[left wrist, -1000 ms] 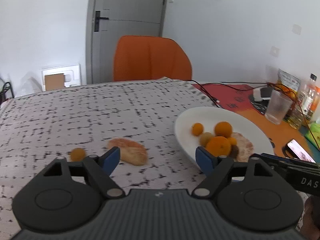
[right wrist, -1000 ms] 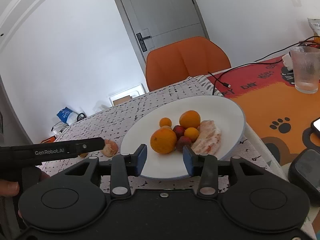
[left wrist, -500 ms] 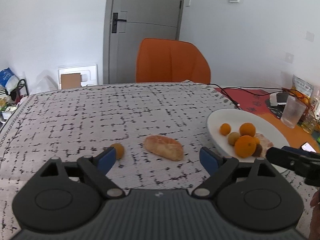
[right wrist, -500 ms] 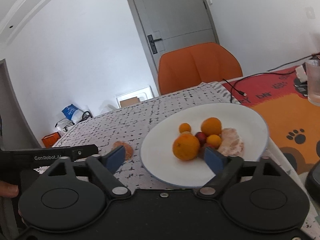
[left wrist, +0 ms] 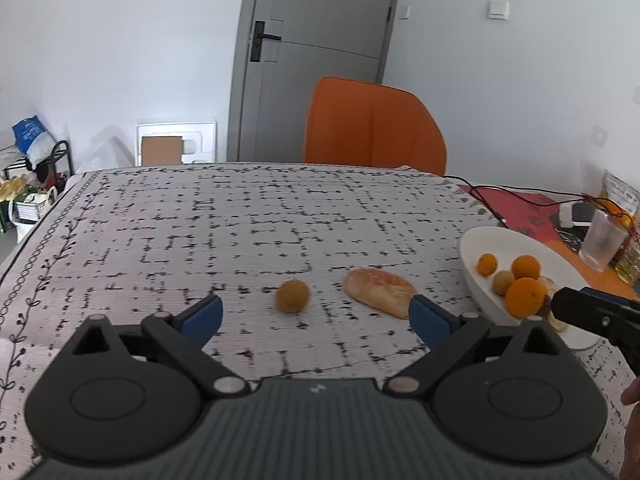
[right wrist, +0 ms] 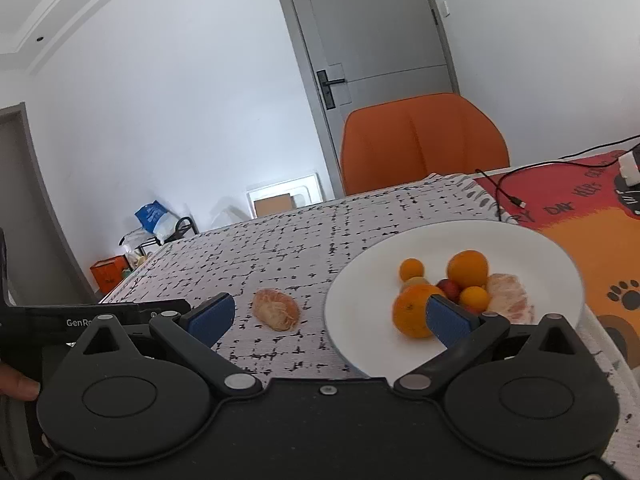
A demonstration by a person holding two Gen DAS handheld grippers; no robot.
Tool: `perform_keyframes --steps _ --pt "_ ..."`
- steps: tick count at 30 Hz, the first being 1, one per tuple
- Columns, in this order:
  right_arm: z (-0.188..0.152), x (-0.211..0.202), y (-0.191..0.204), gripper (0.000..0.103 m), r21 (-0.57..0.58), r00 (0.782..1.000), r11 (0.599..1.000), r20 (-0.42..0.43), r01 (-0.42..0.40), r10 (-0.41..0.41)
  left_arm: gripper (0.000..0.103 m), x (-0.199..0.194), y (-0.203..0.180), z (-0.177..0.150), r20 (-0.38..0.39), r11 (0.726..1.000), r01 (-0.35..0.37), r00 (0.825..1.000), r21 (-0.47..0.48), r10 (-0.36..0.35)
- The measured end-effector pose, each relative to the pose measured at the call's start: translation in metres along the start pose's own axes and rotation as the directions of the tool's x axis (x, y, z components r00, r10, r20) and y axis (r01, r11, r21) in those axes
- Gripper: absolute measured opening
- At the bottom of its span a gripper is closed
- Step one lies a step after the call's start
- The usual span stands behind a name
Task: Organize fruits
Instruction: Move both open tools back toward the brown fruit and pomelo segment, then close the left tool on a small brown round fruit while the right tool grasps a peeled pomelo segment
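Note:
A white plate (left wrist: 476, 242) (right wrist: 520, 236) holds several fruits: oranges (right wrist: 414, 310), small round ones and a peeled segment (right wrist: 510, 298). On the patterned cloth lie a small orange fruit (left wrist: 293, 296) and a peeled citrus piece (left wrist: 378, 291) (right wrist: 277, 309), left of the plate. My left gripper (left wrist: 316, 318) hovers just short of both loose fruits, its jaws opening with nothing between them. My right gripper (right wrist: 330, 320) hangs over the plate's near left rim, jaws opening and empty. Its black body (left wrist: 592, 314) shows at the right of the left wrist view.
An orange chair (left wrist: 374, 126) stands behind the table, before a grey door. A glass (left wrist: 602, 246), bottles and black cables (right wrist: 508, 190) sit on the red-orange mat to the right. Shelves and bags stand on the floor at left.
Both grippers' jaws spread wider; the right went from nearly shut to wide. The left gripper swung left, so the loose fruits now lie ahead of it. The right backed off the plate.

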State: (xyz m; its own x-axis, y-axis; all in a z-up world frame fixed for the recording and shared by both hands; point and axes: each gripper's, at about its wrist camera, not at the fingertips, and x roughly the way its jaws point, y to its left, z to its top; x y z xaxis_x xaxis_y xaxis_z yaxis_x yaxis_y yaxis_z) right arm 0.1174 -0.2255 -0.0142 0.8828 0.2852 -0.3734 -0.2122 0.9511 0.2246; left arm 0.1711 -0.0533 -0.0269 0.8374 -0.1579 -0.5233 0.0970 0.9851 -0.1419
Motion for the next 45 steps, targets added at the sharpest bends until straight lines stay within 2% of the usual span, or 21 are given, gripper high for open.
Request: perform_keyframes --steps 6,9,20,29,45 --pt "0.002 0.010 0.012 0.103 -0.024 1.000 0.999 -0.016 -0.026 0.025 0.099 0.000 0.014 0.003 0.000 1.000 -0.007 1.000 -0.007 0.007" --pt "0.005 0.015 0.018 0.103 -0.038 0.999 0.998 -0.025 -0.043 0.042 0.101 -0.001 0.019 0.006 0.003 0.999 -0.037 0.999 -0.016 0.037" --pt "0.012 0.031 0.034 0.103 -0.073 0.996 0.994 -0.053 -0.080 0.076 0.103 0.003 0.028 0.015 0.010 0.999 -0.030 1.000 -0.043 0.030" --pt "0.016 0.041 0.031 0.103 -0.082 0.994 0.993 -0.073 -0.087 0.081 0.100 0.020 0.026 0.018 -0.004 0.999 0.013 1.000 -0.050 -0.013" --pt "0.030 0.070 0.033 0.068 -0.163 0.981 0.977 -0.153 -0.141 0.116 0.070 0.049 0.013 0.013 -0.060 0.999 0.034 0.998 -0.036 -0.037"
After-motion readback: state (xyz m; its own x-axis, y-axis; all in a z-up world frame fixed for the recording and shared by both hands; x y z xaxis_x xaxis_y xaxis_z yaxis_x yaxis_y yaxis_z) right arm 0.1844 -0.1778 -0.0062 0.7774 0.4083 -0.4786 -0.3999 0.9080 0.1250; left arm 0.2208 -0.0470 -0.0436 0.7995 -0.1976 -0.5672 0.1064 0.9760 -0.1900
